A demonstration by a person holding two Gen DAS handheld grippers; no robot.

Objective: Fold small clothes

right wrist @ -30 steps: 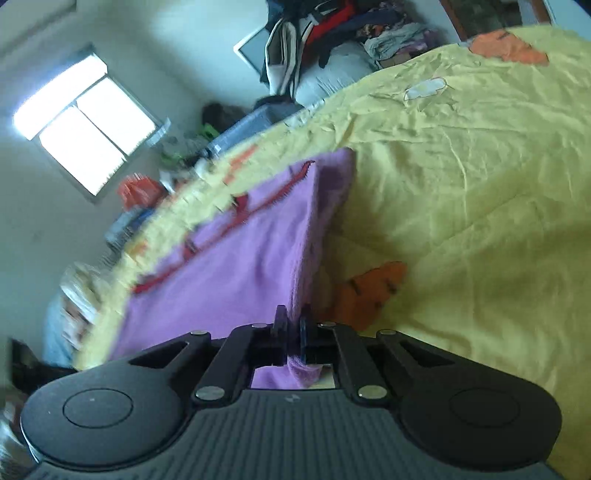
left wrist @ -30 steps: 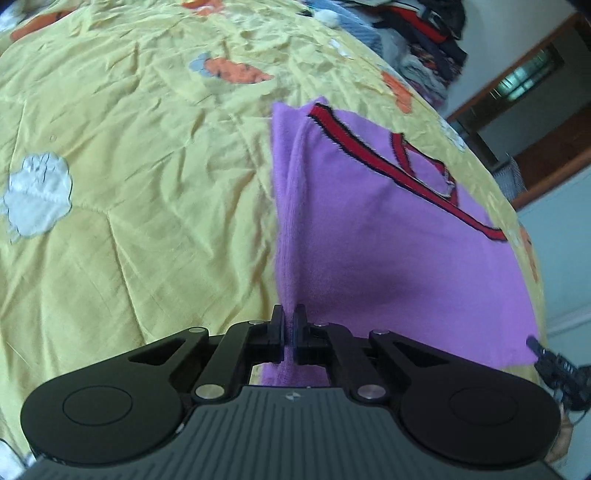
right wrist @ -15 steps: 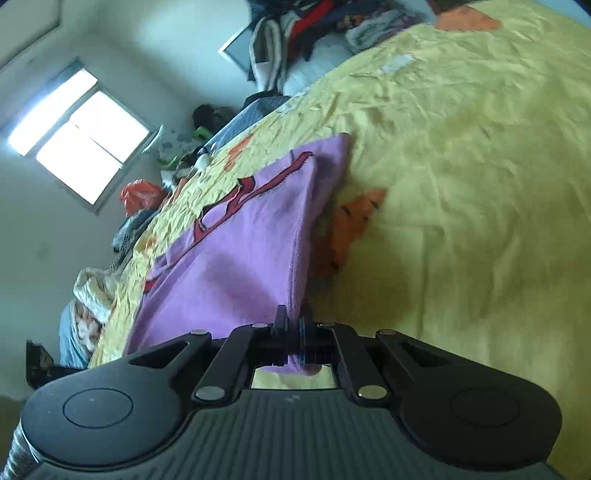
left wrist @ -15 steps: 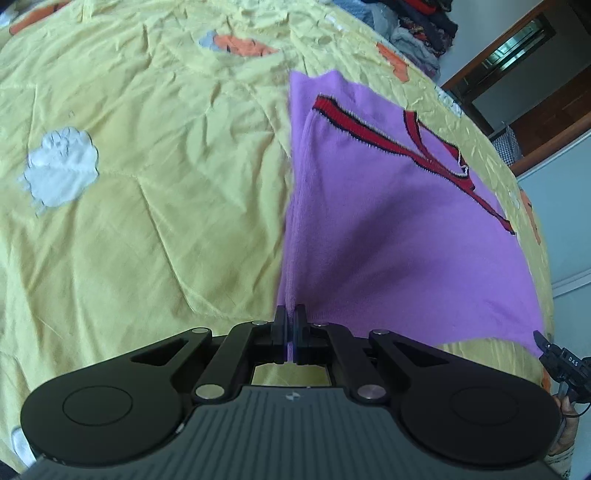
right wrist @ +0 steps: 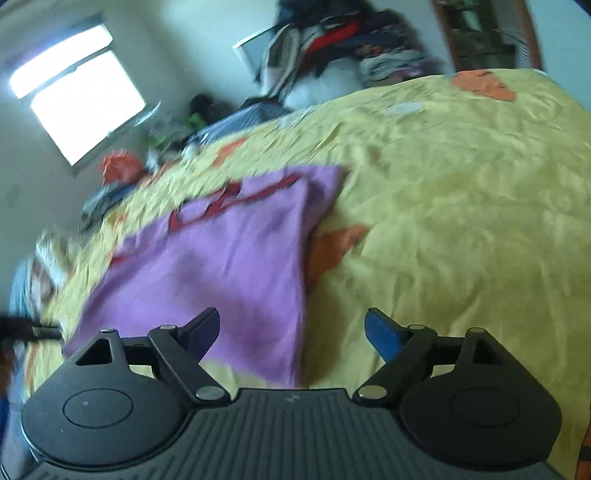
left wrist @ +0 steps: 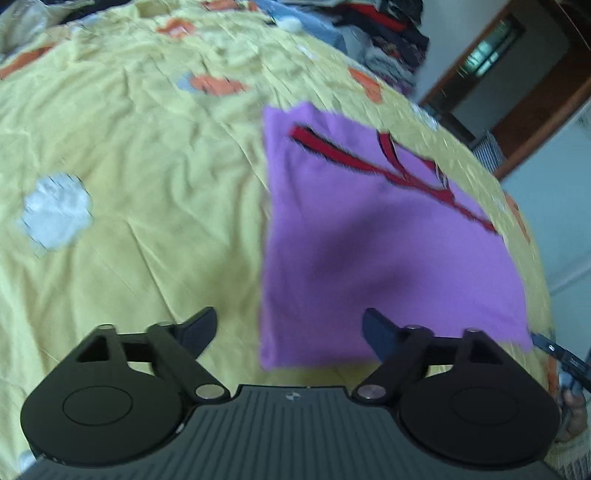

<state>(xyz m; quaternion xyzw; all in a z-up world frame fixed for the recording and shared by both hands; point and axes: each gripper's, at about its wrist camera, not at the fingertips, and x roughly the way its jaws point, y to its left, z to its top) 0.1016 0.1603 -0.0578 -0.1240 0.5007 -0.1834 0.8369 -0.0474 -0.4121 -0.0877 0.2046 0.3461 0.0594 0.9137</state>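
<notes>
A purple garment (left wrist: 369, 240) with red trim lies folded flat on the yellow bedsheet (left wrist: 129, 166). My left gripper (left wrist: 290, 330) is open and empty, just above the garment's near left corner. In the right wrist view the same garment (right wrist: 229, 266) lies flat, and my right gripper (right wrist: 291, 332) is open and empty over its near right corner. The tip of the right gripper (left wrist: 561, 354) shows at the right edge of the left wrist view.
The yellow sheet (right wrist: 461, 221) with orange and white patches spreads wide around the garment. Piles of clothes (left wrist: 388, 33) sit beyond the bed's far edge, also seen in the right wrist view (right wrist: 332, 44). A doorway (left wrist: 517, 74) and a window (right wrist: 81, 96) lie beyond.
Both grippers were shut on the garment's near edge; now both have opened and let it go. The garment has dropped flat on the sheet. Both grippers have drawn back slightly.
</notes>
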